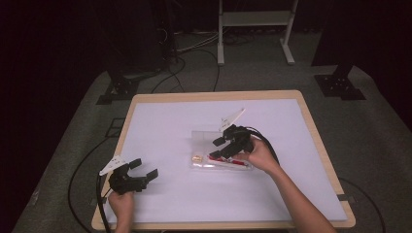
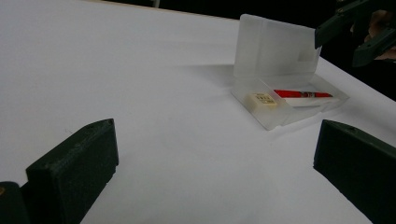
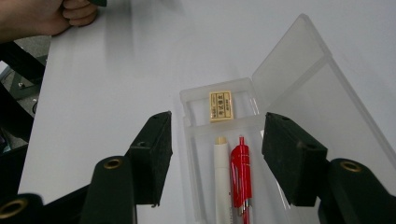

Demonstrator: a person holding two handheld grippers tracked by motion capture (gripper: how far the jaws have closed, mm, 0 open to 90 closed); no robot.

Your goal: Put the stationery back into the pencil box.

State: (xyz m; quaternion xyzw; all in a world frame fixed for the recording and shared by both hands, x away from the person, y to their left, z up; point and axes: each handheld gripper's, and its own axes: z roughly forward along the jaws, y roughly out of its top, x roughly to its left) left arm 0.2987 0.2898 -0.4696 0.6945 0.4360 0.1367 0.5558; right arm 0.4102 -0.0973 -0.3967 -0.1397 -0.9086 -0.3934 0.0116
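A clear plastic pencil case [image 1: 199, 165] lies open at mid-table, its lid [image 1: 204, 138] folded back. Inside it are a yellow eraser [image 3: 220, 106], a white pen [image 3: 222, 177] and a red pen [image 3: 241, 175]. My right gripper [image 1: 217, 148] hovers just above the case, open, with its jaws on either side of the pens and touching nothing [image 3: 219, 133]. My left gripper [image 1: 145, 168] is open and empty near the table's front left corner. In the left gripper view the case [image 2: 289, 112] and its raised lid [image 2: 273, 49] sit ahead to the right.
A white mat [image 1: 170, 121] covers the wooden table. Black cables [image 1: 194, 58] and stand bases [image 1: 337, 85] lie on the floor beyond the far edge. A white frame [image 1: 255, 29] stands behind the table. The person's left hand [image 3: 42, 16] rests at the front left.
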